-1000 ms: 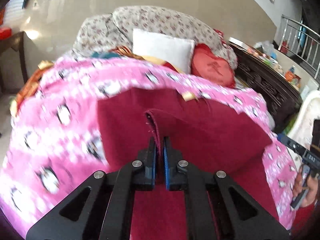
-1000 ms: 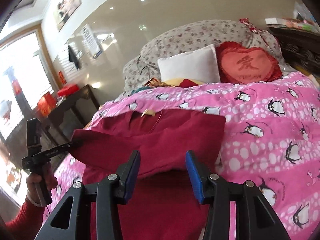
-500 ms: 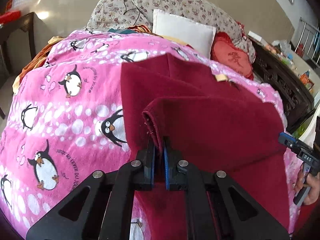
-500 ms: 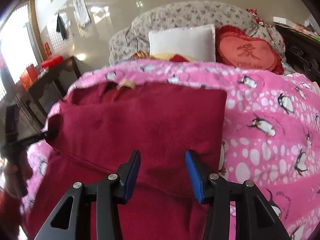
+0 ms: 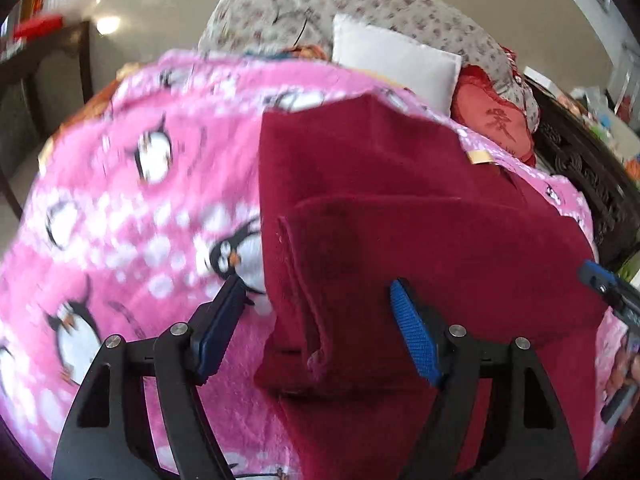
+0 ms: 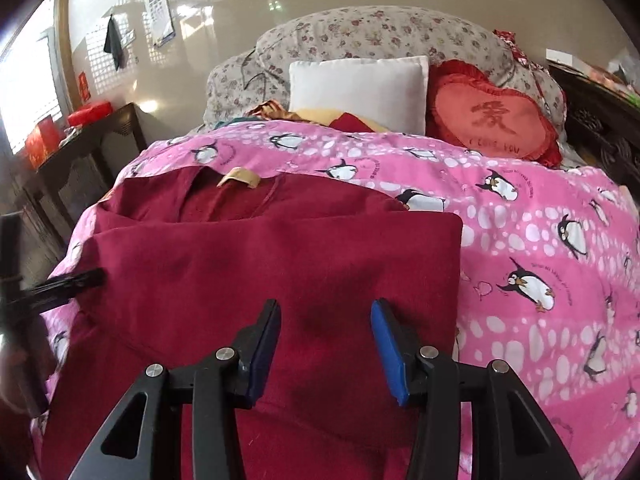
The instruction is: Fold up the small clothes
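A dark red garment (image 5: 400, 208) lies on the pink penguin blanket (image 5: 132, 200), its near part folded up over the rest, with a tan collar label (image 6: 239, 177) at the far end. My left gripper (image 5: 320, 320) is open, its fingers astride the folded left edge. My right gripper (image 6: 325, 344) is open and empty, hovering over the near middle of the garment (image 6: 280, 264). The left gripper also shows at the left edge of the right wrist view (image 6: 64, 282), at the garment's left corner.
At the bed's head are a white pillow (image 6: 358, 90), a red heart cushion (image 6: 492, 118) and a floral bolster (image 6: 380, 34). A dark side table (image 6: 80, 136) stands left of the bed and dark carved furniture (image 5: 584, 168) stands to the right.
My left gripper has opened and let go of the garment's folded edge, which now lies on the garment. My right gripper stays open over the cloth.
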`<state>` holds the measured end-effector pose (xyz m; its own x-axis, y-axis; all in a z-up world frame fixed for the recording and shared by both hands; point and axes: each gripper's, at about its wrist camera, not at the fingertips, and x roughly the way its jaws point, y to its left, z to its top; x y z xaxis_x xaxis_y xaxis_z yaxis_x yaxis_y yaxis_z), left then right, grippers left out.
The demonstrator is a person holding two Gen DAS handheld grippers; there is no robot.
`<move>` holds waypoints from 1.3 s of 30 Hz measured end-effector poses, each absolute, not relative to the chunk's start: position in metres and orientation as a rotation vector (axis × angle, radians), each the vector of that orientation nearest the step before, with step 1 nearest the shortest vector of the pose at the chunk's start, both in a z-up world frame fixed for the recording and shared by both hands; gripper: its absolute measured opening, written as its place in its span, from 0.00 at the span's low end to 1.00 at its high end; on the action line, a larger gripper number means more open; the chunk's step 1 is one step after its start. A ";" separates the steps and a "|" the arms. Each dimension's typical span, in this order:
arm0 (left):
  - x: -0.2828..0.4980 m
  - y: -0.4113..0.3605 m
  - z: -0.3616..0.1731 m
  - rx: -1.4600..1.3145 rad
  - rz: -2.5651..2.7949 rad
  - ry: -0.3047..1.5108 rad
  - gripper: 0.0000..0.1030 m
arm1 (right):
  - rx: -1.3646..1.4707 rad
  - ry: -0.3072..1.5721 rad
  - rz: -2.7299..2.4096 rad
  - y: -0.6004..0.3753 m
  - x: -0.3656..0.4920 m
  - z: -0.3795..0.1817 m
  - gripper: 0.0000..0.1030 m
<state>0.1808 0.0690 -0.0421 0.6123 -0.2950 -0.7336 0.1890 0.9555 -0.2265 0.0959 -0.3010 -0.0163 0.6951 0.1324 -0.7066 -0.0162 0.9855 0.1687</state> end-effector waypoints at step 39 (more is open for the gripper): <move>-0.038 0.090 -0.013 -0.086 -0.315 0.812 0.75 | 0.260 0.838 0.169 -0.306 -0.159 0.011 0.56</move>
